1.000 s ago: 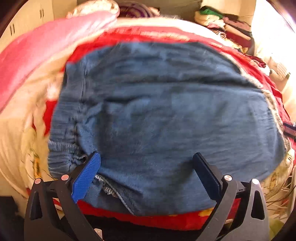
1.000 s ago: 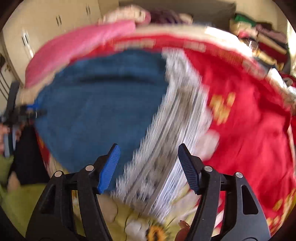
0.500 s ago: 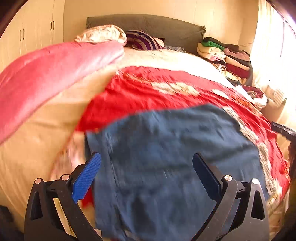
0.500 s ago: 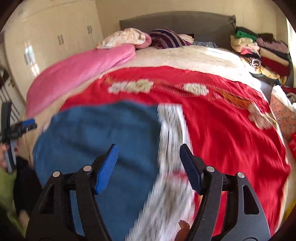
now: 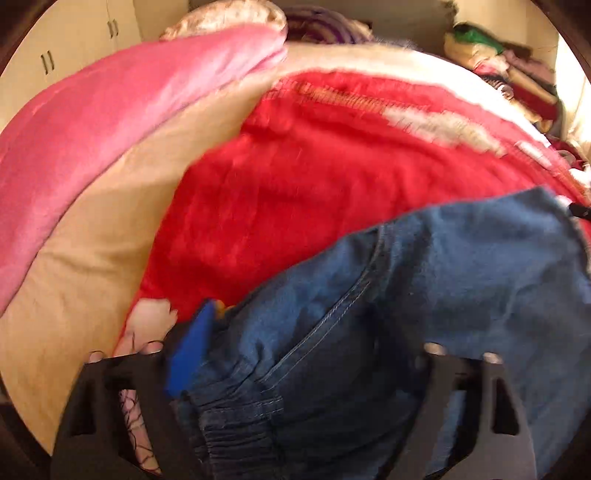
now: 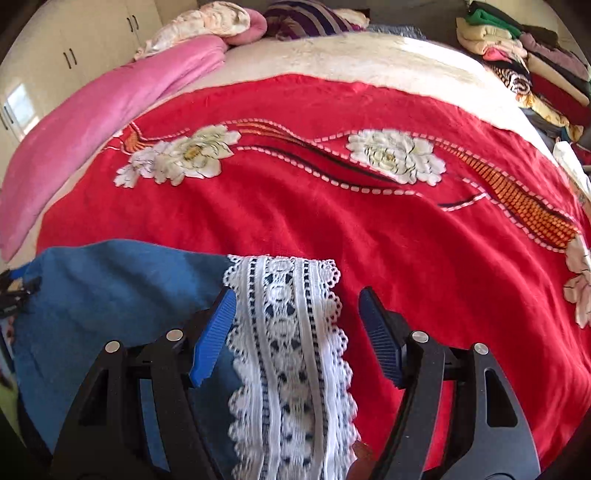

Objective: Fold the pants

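Note:
Blue denim pants [image 5: 424, 295] with an elastic waistband lie on a red bedspread [image 5: 314, 177]. In the left wrist view the waistband end bunches up between the fingers of my left gripper [image 5: 295, 354]; the jaws stand wide and the right finger is hidden by cloth. In the right wrist view the pants [image 6: 110, 295] end in a white lace hem [image 6: 291, 343], which lies between the open fingers of my right gripper [image 6: 299, 332]. The lace is not pinched.
A pink blanket [image 6: 99, 122] runs along the bed's left side. Pillows [image 6: 221, 18] lie at the head. Stacks of folded clothes [image 6: 524, 55] stand at the far right. White cupboards [image 6: 74, 48] are on the left wall.
Both grippers swung up and then back down toward the pants. The left one now has the waistband bunched between its fingers; the right one sits over the lace hem.

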`<move>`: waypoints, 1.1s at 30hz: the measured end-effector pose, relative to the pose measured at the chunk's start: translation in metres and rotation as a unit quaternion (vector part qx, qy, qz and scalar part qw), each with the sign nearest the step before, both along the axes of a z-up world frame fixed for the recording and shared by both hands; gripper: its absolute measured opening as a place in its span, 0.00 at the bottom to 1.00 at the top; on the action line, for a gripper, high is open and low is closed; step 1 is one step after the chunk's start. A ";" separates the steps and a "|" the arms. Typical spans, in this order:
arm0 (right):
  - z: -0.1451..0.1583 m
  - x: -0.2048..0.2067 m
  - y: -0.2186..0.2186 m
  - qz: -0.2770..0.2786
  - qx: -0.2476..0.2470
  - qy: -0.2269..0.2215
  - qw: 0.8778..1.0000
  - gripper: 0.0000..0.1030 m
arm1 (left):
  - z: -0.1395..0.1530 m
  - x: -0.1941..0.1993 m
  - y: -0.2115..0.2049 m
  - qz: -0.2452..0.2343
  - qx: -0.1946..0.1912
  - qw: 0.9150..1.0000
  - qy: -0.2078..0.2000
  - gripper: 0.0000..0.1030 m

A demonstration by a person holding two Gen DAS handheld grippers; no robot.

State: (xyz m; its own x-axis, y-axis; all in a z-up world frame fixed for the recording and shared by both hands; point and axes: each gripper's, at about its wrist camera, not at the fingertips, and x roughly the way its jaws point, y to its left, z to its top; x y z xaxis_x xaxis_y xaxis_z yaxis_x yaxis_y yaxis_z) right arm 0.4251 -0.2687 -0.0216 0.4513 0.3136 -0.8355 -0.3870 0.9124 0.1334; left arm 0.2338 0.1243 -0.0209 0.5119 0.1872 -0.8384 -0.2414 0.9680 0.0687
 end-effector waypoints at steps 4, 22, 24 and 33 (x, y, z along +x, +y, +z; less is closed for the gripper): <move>-0.010 0.004 0.009 0.017 0.001 0.023 1.000 0.18 | -0.001 -0.004 0.001 0.000 0.002 1.000 -0.008 0.76; 0.049 -0.059 -0.023 -0.032 -0.026 -0.130 0.991 0.50 | 0.022 -0.019 0.003 0.001 -0.026 0.998 -0.063 0.76; 0.059 -0.091 -0.020 0.002 -0.014 -0.136 0.991 0.53 | 0.039 -0.037 -0.009 -0.011 -0.039 0.995 -0.096 0.76; -0.014 -0.129 -0.017 0.027 -0.038 0.005 0.999 0.52 | -0.006 -0.067 -0.042 -0.049 -0.042 0.998 -0.026 0.76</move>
